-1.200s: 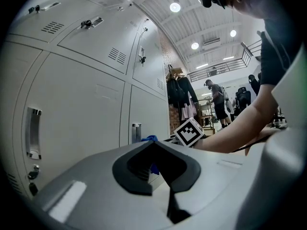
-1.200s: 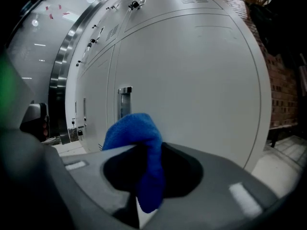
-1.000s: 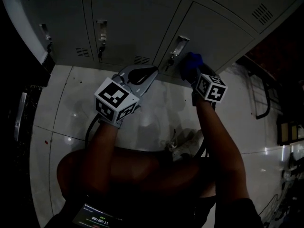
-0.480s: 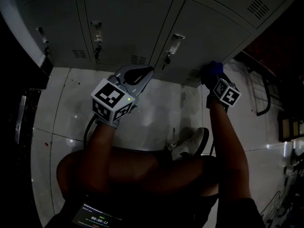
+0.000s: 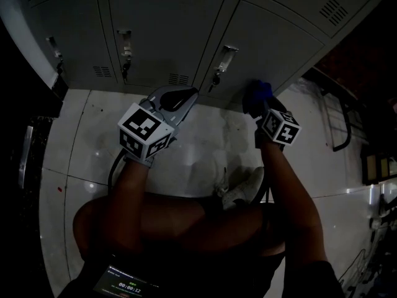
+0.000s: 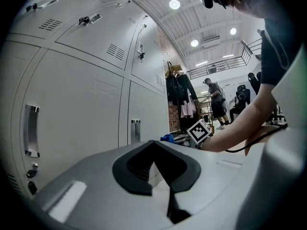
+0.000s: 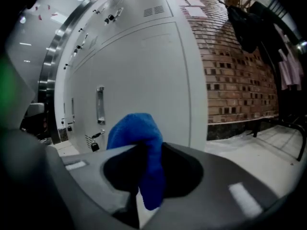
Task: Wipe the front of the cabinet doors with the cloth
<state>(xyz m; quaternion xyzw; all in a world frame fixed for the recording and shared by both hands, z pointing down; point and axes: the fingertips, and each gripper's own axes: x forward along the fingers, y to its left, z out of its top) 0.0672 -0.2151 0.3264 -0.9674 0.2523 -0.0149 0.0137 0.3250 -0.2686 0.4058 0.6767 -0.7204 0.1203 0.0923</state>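
Observation:
A row of grey cabinet doors (image 5: 167, 36) runs across the top of the head view, each with a handle and a lock. My right gripper (image 5: 260, 104) is shut on a blue cloth (image 5: 256, 92), which is pressed to the bottom edge of the right-hand door (image 5: 273, 48). In the right gripper view the blue cloth (image 7: 139, 143) bulges out of the right gripper (image 7: 144, 152) just in front of that door (image 7: 144, 75). My left gripper (image 5: 188, 98) hovers low before the middle door, shut and holding nothing. The left gripper (image 6: 153, 145) sees the cloth (image 6: 167, 138) beyond its tips.
Pale floor tiles (image 5: 93, 135) lie below the cabinets. A person's shoe (image 5: 243, 188) and knees are under my arms. A brick wall (image 7: 240, 75) stands right of the cabinets, with a dark metal frame (image 5: 341, 126) beside it. Hanging clothes (image 6: 178, 92) and a person (image 6: 214, 102) are far off.
The right gripper with the cloth swept right along the bottom of the door, then came back left. The left gripper has hardly moved.

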